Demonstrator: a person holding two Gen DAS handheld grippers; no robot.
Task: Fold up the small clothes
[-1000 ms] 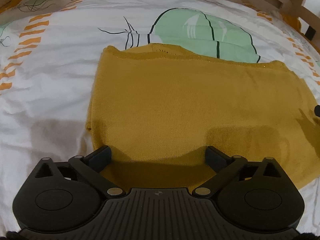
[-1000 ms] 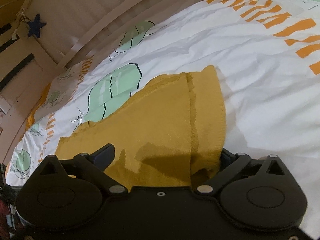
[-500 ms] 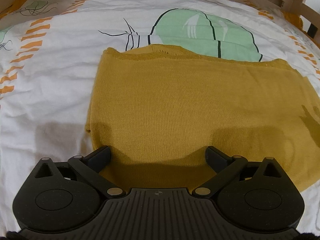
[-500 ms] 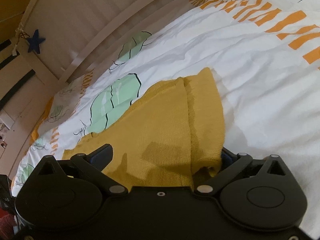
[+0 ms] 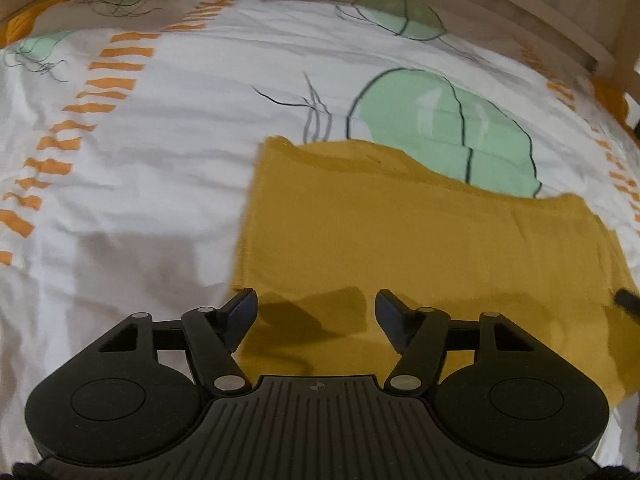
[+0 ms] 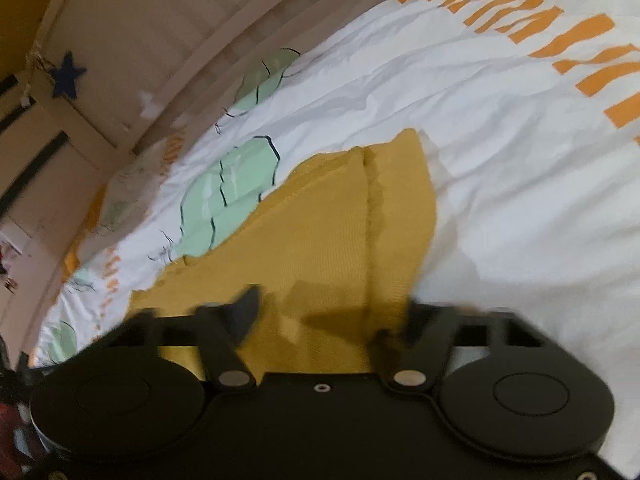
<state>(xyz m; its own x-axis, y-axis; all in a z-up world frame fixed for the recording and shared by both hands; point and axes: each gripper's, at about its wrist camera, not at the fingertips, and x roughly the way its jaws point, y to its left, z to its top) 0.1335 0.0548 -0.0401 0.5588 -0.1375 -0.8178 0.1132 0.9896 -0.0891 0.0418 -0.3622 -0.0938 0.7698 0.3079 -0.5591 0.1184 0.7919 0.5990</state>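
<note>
Between the closing jaws of the left gripper (image 5: 316, 316), near edge of the mustard knit garment (image 5: 420, 248), fabric lying in the gap, pads not yet pressing it. Between the closing jaws of the right gripper (image 6: 332, 316), the garment's folded end, blurred, grip not yet clenched as far as can be told. Beyond both, garment spread flat on the white patterned bedsheet (image 5: 168, 184), toward its far edge by the wooden bed rail (image 6: 168, 40).
</note>
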